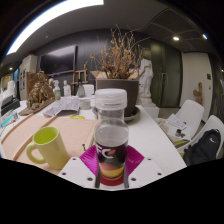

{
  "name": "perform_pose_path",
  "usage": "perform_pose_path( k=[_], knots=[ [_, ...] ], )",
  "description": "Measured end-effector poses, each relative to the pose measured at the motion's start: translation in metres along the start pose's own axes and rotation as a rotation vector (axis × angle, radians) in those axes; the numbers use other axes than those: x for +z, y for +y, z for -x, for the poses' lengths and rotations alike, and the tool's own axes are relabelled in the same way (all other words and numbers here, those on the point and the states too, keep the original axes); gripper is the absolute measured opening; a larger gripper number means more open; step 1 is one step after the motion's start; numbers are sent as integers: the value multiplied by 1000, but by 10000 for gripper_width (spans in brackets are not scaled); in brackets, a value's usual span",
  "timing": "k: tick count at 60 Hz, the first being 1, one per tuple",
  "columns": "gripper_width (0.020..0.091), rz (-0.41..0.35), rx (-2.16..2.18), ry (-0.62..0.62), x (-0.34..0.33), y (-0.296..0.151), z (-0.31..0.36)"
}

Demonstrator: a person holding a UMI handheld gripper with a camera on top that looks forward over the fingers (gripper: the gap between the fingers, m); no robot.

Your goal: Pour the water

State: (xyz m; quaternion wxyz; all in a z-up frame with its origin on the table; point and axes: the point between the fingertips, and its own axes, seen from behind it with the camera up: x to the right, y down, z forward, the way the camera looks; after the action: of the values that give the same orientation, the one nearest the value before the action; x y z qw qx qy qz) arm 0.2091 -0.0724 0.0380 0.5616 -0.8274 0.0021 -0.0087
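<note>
Base of the bottle (110, 135) hidden behind the magenta pads (92, 163); label too small to read. Back of the tabletop (150, 125) crowded with small items, hard to tell apart. Hand-held gripper (111, 172) held level, pointing forward over the tabletop, fingers closed in on the lower part of the bottle from both sides, pinching it. Bottle upright, white cap on, dark liquid inside, between the fingers. Yellow-green mug (47, 148) just left of the bottle, handle toward it. Potted dry branches (119, 70) beyond.
</note>
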Motion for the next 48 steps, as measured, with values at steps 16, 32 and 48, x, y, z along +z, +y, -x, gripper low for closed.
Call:
perform_pose_path(
  k=[16,32,48],
  knots=[
    [847,70,66,-20,-13,6,1],
    [854,187,85,113,-128,-16,12],
    [859,306,101,141,-268,-14,107]
  ],
)
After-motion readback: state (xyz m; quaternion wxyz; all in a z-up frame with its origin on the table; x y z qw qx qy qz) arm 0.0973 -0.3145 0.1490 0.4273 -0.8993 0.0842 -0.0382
